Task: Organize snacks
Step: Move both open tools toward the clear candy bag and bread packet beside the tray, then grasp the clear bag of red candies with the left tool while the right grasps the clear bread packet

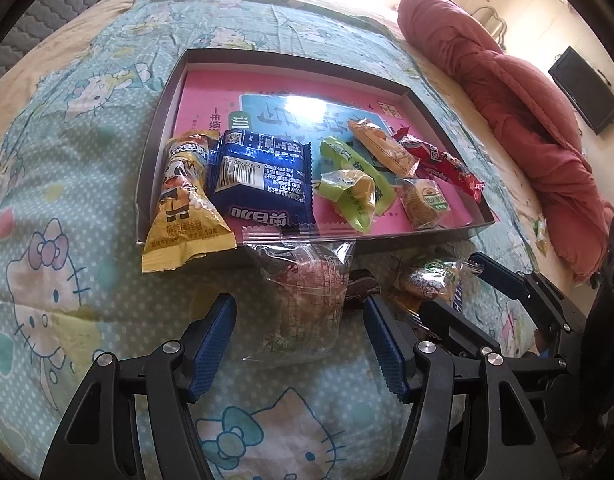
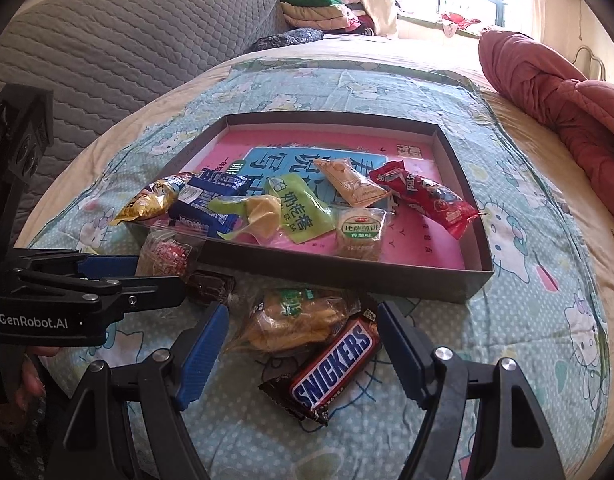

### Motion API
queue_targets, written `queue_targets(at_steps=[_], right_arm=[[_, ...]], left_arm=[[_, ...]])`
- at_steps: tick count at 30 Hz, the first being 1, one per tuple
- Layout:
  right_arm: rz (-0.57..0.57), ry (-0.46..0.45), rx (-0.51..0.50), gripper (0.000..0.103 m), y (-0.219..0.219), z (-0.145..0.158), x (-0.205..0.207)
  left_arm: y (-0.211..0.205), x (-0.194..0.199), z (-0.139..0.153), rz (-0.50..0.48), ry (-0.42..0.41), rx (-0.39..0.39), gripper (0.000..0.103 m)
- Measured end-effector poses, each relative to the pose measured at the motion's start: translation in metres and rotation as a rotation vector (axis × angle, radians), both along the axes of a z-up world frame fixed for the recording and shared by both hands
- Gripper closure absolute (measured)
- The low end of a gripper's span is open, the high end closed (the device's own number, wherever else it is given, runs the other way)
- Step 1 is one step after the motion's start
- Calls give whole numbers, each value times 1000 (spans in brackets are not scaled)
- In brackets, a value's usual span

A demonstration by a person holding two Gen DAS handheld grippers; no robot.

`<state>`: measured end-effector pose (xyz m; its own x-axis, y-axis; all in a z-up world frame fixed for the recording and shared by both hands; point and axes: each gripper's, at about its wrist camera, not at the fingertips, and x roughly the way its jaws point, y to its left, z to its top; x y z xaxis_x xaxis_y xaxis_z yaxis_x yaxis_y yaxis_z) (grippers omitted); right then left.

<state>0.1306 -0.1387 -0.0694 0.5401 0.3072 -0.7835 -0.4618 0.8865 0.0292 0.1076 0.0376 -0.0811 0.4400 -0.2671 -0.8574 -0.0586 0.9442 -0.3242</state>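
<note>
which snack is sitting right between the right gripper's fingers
The Snickers bar: it lies on the bedspread between the open right gripper, unlike the snacks in the tray.

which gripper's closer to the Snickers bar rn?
Right. The right gripper is open astride the Snickers bar; the left gripper is open over a clear packet further left.
</note>
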Motion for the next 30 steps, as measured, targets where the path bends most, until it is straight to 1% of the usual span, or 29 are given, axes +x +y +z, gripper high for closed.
queue_targets(at_steps=[6,8,10,12,13,14,16,17,18,21,24,30], right_arm=[[25,-12,-32,27,8,-7,3],[33,-22,-47,27,12,-9,4],[49,-35,-69,29,17,-12,3],[64,-55,-88,35,20,-14,1],[70,-61,-90,35,21,-14,0],[73,-65,-94,37,22,-14,0],[81,-70,-99,39,22,-14,-1],[83,-72,-97,42,22,-14,-2],[84,-72,-94,43,22,-13,-2],[82,-74,-82,45,20,-11,-3],[74,-77,-60,45,15,-6,-4],[62,-78,48,45,-2,10,-7]], left_arm=[[4,3,-7,6,4,-19,35],[4,3,-8,6,2,-16,39],[4,4,-8,3,-1,-19,42],[4,5,-8,3,-2,-25,44],[4,6,-9,1,-3,-27,47],[3,6,-9,-2,-4,-28,48],[-1,7,-8,-15,-8,-25,57],[-3,7,-7,-22,-13,-23,60],[-5,7,-6,-30,-20,-17,64],[-11,8,-4,-51,-36,11,65],[-11,7,-4,-51,-39,7,65],[-6,-1,6,-45,-52,6,66]])
